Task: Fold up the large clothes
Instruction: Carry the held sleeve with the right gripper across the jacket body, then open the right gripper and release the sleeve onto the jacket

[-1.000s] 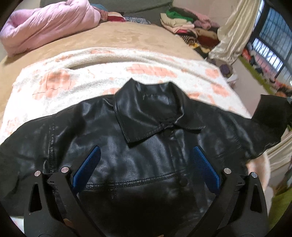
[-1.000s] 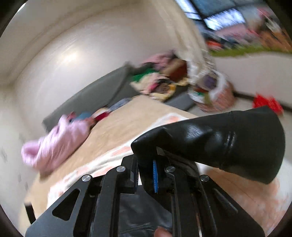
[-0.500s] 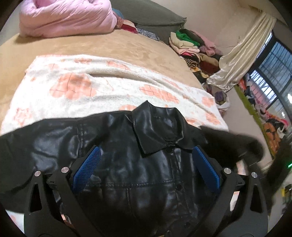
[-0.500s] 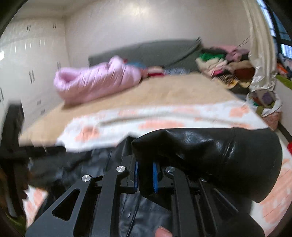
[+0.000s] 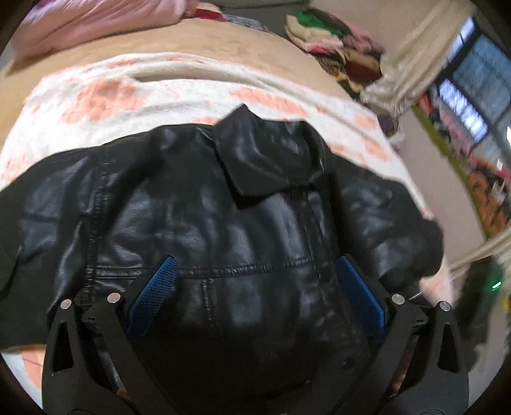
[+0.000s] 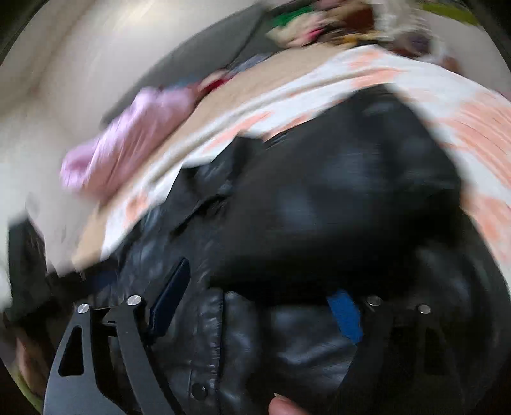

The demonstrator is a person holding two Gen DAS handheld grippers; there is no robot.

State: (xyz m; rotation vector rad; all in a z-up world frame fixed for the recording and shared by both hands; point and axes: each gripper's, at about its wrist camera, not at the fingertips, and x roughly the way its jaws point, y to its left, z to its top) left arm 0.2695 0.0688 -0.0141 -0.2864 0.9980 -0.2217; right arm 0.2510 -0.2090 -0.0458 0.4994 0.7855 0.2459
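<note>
A black leather jacket (image 5: 255, 207) lies front up, collar away from me, on a white and peach blanket (image 5: 159, 83). My left gripper (image 5: 255, 265) hovers open over its chest seam, blue pads (image 5: 153, 293) wide apart and nothing between them. In the blurred right wrist view the jacket's sleeve (image 6: 335, 198) lies folded in over the body (image 6: 242, 335). My right gripper (image 6: 260, 281) sits low over it with its jaws opening. The sleeve's edge lies between the fingers, but the pads (image 6: 345, 313) do not press on it.
The blanket covers a beige bed (image 5: 223, 41). A pink duvet (image 5: 95, 22) lies at the head end, a pile of clothes (image 5: 329, 38) at the far right, a cream curtain (image 5: 415, 57) and a window beyond. A fingertip (image 6: 284, 407) shows at the bottom edge.
My right gripper came down toward the jacket and opened, letting go of the sleeve, which now lies over the jacket's side. My left gripper stayed open and moved slightly closer to the chest.
</note>
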